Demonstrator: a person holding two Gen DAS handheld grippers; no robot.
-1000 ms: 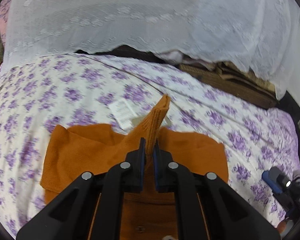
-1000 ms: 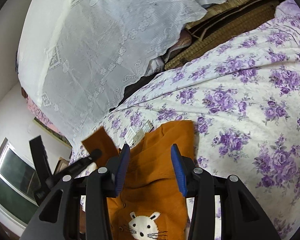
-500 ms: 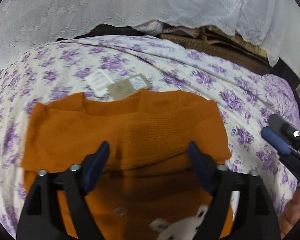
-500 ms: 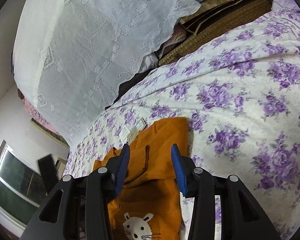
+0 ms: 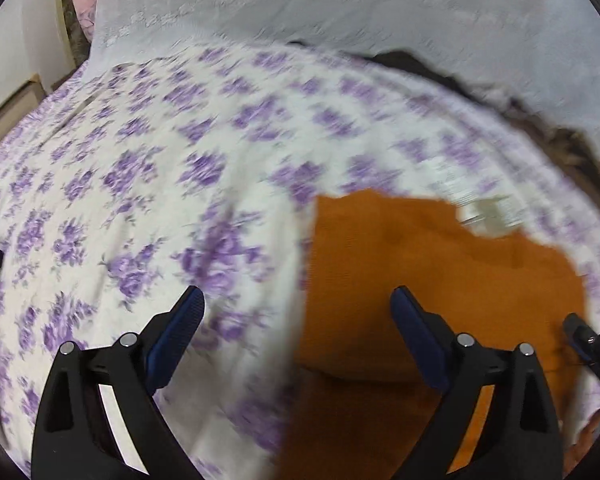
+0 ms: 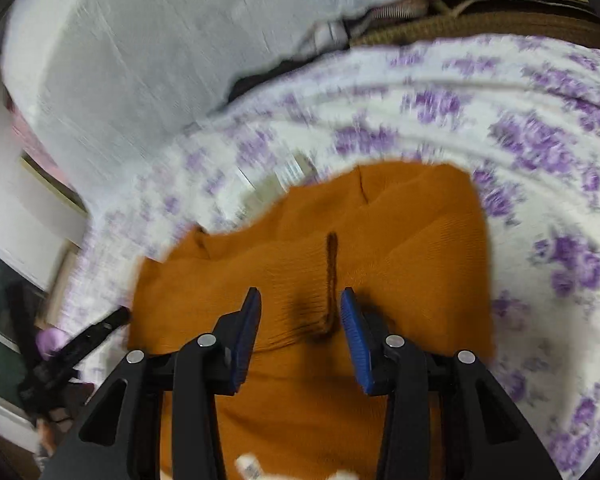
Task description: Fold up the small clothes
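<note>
Left gripper point(image 5: 296, 312) was spread wide and opening further, empty, its right pad over the edge of the orange sweater point(image 5: 440, 264). Right gripper point(image 6: 300, 312) (jaws closing, approx. a third apart) hovered over a raised ridge in the knit w/o pinching it. Sweater lay flat on the purple-flowered bedsheet point(image 5: 140, 184).

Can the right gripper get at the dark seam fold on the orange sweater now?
Probably yes. The right gripper hovers over the orange sweater, its jaws closing with the dark seam fold between them, not yet pinched. Nothing lies in the way.
</note>
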